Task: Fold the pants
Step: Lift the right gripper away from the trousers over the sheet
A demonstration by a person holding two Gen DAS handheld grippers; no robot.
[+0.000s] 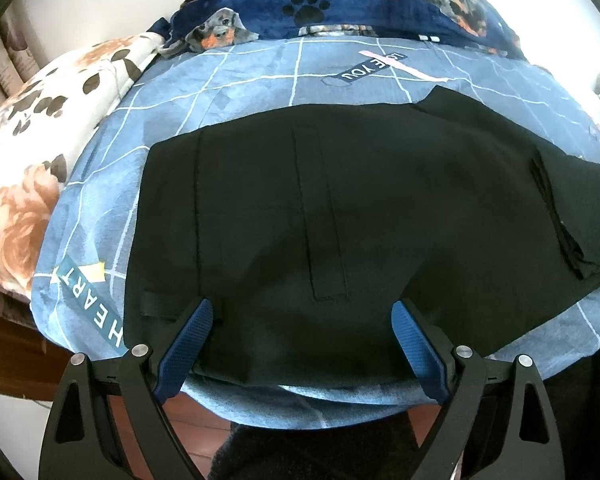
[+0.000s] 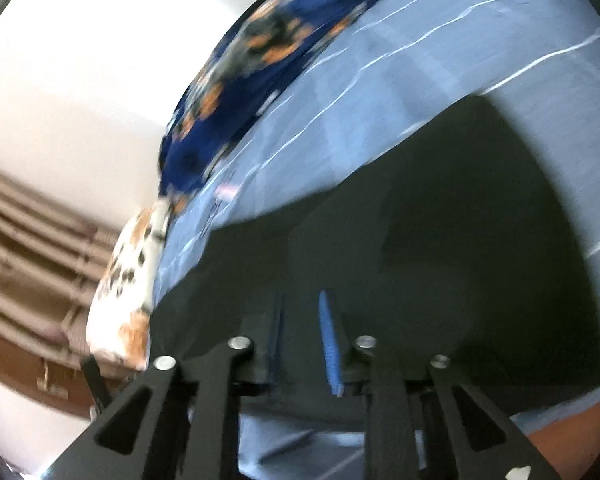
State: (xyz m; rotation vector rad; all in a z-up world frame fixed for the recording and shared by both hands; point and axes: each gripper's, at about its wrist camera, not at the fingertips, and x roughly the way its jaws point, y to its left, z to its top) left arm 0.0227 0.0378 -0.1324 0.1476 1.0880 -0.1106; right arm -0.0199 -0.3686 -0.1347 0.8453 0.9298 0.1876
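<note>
Black pants (image 1: 340, 208) lie folded and flat on a blue grid-print bed sheet (image 1: 236, 76), waistband end toward me, with a thicker folded stack at the right (image 1: 560, 216). My left gripper (image 1: 302, 312) is open, its blue pads (image 1: 188, 344) spread wide just above the pants' near edge, holding nothing. In the blurred right wrist view the pants (image 2: 420, 240) fill the lower middle. My right gripper (image 2: 302, 300) hovers over them with its blue pads (image 2: 330, 344) nearly together; no cloth shows clearly between them.
A navy dog-print blanket (image 1: 340, 4) lies bunched at the far side of the bed. A white floral pillow (image 1: 32, 140) sits at the left. The bed's near edge and a wooden floor (image 1: 196, 424) lie below the left gripper. Brown curtains (image 2: 28, 248) hang at the left.
</note>
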